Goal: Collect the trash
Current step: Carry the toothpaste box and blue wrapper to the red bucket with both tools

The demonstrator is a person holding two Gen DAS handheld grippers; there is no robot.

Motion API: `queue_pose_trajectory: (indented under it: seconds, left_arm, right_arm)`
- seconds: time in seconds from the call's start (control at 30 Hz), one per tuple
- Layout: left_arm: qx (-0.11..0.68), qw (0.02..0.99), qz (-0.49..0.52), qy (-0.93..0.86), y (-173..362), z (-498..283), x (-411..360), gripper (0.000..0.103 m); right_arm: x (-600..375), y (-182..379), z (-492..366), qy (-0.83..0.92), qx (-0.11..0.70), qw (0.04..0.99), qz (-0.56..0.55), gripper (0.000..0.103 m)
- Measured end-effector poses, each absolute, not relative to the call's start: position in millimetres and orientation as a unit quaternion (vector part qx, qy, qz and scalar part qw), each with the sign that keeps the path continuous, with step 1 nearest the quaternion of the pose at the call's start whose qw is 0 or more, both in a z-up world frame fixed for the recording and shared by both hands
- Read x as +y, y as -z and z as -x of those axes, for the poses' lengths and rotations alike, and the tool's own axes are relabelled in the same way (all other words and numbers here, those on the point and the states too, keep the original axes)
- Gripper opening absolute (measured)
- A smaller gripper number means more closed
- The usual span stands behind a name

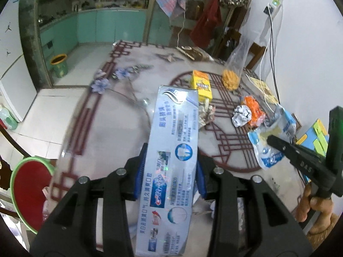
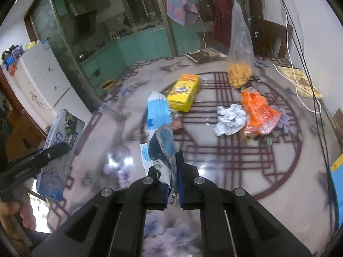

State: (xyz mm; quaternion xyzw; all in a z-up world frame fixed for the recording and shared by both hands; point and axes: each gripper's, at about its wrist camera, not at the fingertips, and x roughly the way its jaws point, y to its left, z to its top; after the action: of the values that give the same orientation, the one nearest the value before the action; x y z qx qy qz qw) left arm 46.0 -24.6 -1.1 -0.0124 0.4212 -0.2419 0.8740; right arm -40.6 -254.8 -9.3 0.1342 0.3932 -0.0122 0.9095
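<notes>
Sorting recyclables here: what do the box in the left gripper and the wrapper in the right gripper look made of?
Toothpaste box: seemingly thin glossy printed cardboard, with flat faces and straight edges. Blue-and-white wrapper: likely thin plastic film, crinkled, shiny, with zigzag-cut ends.

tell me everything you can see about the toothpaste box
The toothpaste box is a long, slim carton, silvery pale blue with glossy print: Chinese text, a red and blue logo, and round blue tooth icons. It looks like thin cardboard, intact and uncrushed. The left hand-held gripper is shut on it, blue pads pressing its two long sides around mid-length, holding it off the table, its far end pointing away from the camera. In the right wrist view it hangs tilted at the left, touching nothing else.
</notes>
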Motion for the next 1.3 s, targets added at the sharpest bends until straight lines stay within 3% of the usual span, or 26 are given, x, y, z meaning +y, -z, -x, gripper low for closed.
queue_pose_trajectory:
  seconds: [0.53, 1.3]
  left_arm:
    - [0.401, 0.892, 0.056, 0.2, -12.9, -32.5, 75.7, 0.037]
    - [0.403, 0.9, 0.069, 0.149, -4.3, -28.2, 142.9, 0.037]
  right_arm:
    - [-144.6, 12.3, 36.5, -0.036, 0.403, 0.907, -0.118, 0.007]
    - [-42.9, 17.5, 14.3, -0.111, 0.415, 0.899, -0.089, 0.008]
